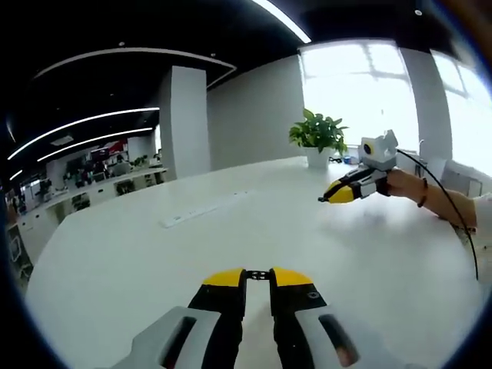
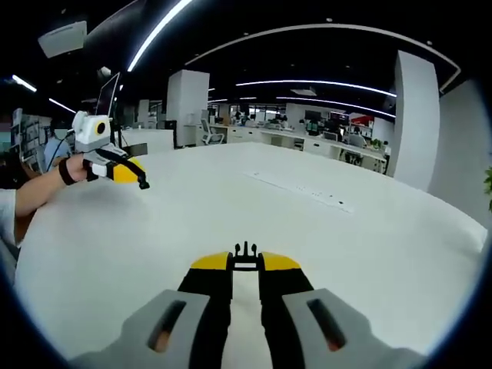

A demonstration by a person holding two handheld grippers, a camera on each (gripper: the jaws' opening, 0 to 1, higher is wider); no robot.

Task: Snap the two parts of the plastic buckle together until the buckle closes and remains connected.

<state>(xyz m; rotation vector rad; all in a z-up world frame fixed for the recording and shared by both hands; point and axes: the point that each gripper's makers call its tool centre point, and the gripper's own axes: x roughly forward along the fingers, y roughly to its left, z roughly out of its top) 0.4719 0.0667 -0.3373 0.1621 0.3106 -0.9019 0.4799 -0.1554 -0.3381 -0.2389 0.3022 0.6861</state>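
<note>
Buckle halves were still two separate pieces at that moment, one pinched in each of my tongs. In the left gripper view my left gripper (image 1: 257,277) had its yellow-tipped jaws drawn narrow on a small black buckle part (image 1: 257,274), which sat right at the tips, above the white table (image 1: 138,261). In the right gripper view my right gripper (image 2: 245,263) was likewise narrowed on the other black buckle part (image 2: 245,253), whose little prongs stuck up past the yellow tips (I took this for the pronged half, though it was too small to be sure).

The two tongs were well apart: each appeared in the other's view as a distant yellow-tipped shape held over the table, on the far side from a potted plant (image 1: 317,137) at the table's edge.

As I judged it, the picking up was done and the joining had not begun. What remained was to bring the halves together, line them up, and press until they latched and held.
</note>
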